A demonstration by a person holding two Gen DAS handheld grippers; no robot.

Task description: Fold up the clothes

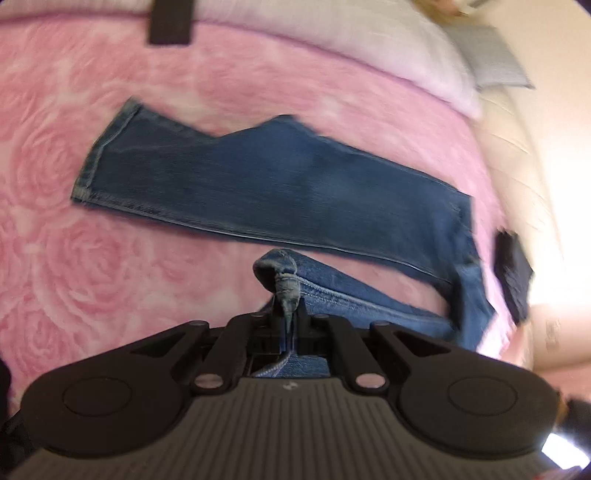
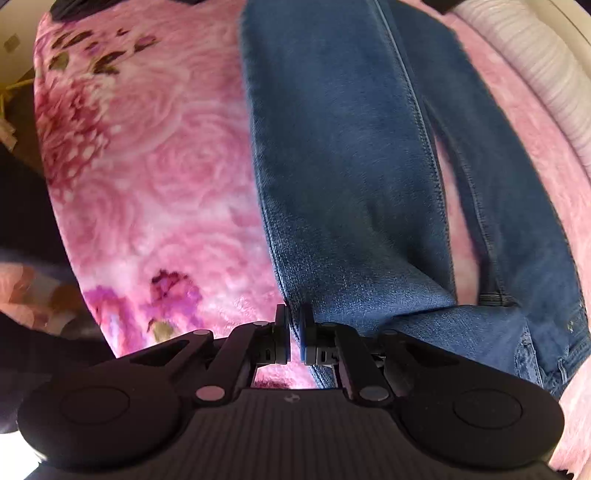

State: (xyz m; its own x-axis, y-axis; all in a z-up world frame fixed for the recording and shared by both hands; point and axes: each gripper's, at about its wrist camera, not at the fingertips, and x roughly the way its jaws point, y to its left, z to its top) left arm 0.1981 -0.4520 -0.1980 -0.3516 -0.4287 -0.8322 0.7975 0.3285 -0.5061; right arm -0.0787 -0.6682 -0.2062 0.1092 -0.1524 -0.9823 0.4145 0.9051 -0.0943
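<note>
Jeans (image 1: 280,184) lie on a bed covered by a pink rose-pattern blanket (image 1: 55,258); a pale pillow (image 1: 332,33) lies along the far edge. One leg lies flat, its long axis parallel to that edge. Left tool (image 1: 290,314) is clamped on a raised hem. Right tool (image 2: 294,325) pinches the jeans' side edge, jaws narrow.

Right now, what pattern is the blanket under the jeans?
Pink rose pattern on the blanket; clearest in the right wrist view.
</note>
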